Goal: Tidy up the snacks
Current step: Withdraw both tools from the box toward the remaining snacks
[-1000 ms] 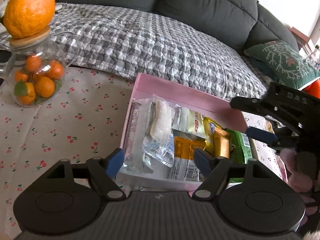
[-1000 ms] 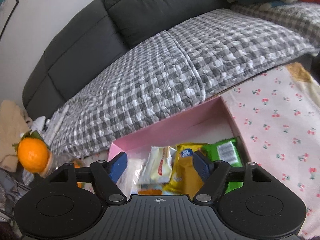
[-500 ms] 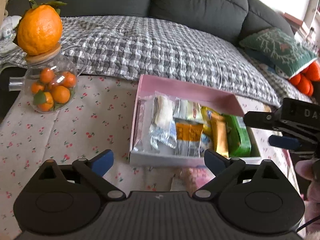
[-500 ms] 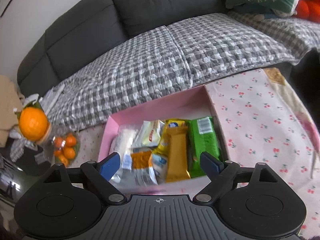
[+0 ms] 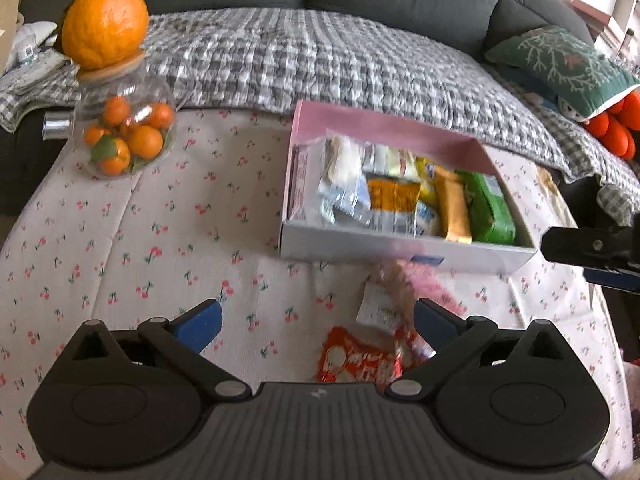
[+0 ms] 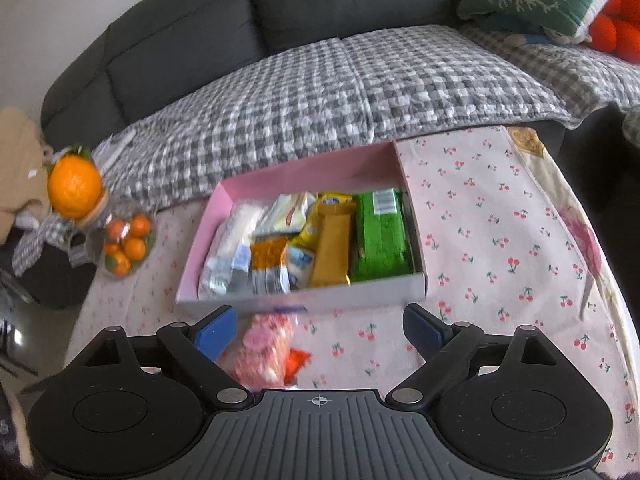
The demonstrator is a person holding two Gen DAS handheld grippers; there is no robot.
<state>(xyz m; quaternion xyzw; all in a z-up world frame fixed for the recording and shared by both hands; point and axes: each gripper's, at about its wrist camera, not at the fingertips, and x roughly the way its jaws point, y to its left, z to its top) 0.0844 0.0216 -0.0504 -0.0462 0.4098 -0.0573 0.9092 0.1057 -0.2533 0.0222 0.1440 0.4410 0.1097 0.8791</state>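
A pink box [image 5: 384,128] [image 6: 304,172] on the cherry-print tablecloth holds several snack packs, with a green pack [image 5: 488,208] [image 6: 382,236] at its right end. In front of the box lie a clear bag of pink snacks [image 5: 404,288] [image 6: 264,348] and a red-orange pack [image 5: 356,360] [image 6: 298,360]. My left gripper [image 5: 316,322] is open and empty above these loose packs. My right gripper [image 6: 318,330] is open and empty, just before the box's front wall; it also shows at the right edge of the left wrist view [image 5: 592,252].
A glass jar of small oranges [image 5: 124,136] [image 6: 124,240] with a big orange on its lid [image 5: 104,16] stands at the table's far left. A grey sofa with a checked cover [image 5: 320,60] runs behind the table, with a green cushion [image 5: 560,64].
Both grippers have pulled back and up from the box and opened wider. The loose pink and red packs in front of the box have come into view.
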